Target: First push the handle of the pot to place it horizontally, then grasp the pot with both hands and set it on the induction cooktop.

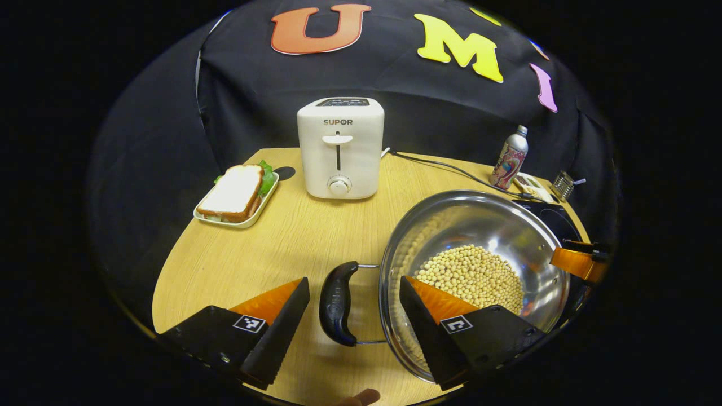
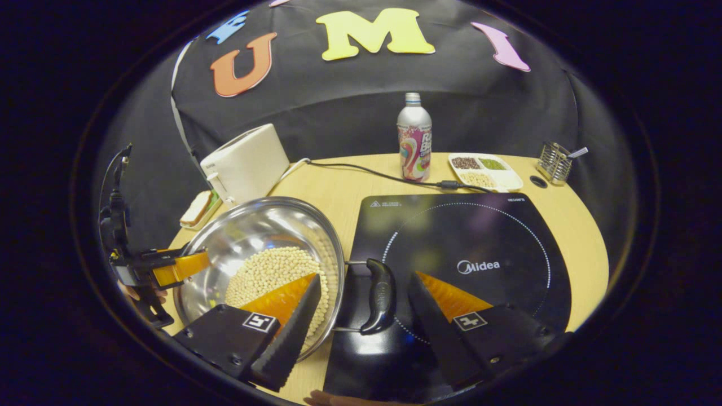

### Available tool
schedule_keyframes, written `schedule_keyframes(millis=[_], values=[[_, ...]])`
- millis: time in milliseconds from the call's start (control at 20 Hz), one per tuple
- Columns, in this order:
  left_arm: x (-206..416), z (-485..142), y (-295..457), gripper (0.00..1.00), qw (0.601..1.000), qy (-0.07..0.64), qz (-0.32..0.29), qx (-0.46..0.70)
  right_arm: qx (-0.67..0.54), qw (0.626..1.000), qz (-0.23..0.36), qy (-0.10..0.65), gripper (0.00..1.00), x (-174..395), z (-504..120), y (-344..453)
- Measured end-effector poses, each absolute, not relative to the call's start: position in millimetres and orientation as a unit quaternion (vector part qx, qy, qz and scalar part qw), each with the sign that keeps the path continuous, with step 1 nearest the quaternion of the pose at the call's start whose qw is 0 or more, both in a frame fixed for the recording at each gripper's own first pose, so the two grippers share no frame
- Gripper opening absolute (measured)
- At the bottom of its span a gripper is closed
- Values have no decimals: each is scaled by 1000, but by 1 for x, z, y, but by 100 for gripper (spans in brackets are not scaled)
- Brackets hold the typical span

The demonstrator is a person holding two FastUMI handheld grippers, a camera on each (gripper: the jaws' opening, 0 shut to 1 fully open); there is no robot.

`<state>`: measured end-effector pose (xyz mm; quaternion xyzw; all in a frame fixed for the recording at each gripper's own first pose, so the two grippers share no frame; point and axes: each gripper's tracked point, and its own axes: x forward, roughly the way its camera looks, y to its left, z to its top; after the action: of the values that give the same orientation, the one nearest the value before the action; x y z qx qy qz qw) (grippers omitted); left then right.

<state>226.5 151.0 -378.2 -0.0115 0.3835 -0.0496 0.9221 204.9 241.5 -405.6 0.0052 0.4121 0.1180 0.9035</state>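
A steel pot (image 1: 507, 225) holding pale beans (image 1: 474, 276) stands on the wooden table (image 1: 282, 242). Its black left handle (image 1: 337, 304) lies between the fingers of my left gripper (image 1: 354, 280), which is open; one finger reaches over the rim into the pot. In the right gripper view the pot (image 2: 254, 231) sits just left of the black induction cooktop (image 2: 468, 237). Its right handle (image 2: 379, 296) hangs over the cooktop's left edge, between the spread fingers of my open right gripper (image 2: 364, 277). Each gripper shows far off in the other's view: right gripper (image 1: 578, 262), left gripper (image 2: 169, 268).
A white toaster (image 1: 340, 149) and a sandwich on a plate (image 1: 237, 194) stand at the back left. Behind the cooktop are a bottle (image 2: 414, 138), a divided dish of grains (image 2: 485, 171), a wire holder (image 2: 555, 162) and a black cable (image 2: 366, 172).
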Motion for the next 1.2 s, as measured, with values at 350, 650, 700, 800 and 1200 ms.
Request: schedule_keyframes(millis=[350,650,700,800,1200], values=[[227,-395,139,76,907,414,-71,-28,-41,899,114,422,76,209,-413,246],[223,-391,139,67,902,424,-75,-39,-73,897,130,415,61,216,-412,245],[222,-389,140,66,902,425,-72,-38,-77,896,134,417,58,216,-411,245],[216,-385,142,66,901,428,-65,-35,-81,892,141,422,59,213,-409,245],[189,-309,141,66,913,402,-57,-29,-82,900,171,393,55,198,-329,240]])
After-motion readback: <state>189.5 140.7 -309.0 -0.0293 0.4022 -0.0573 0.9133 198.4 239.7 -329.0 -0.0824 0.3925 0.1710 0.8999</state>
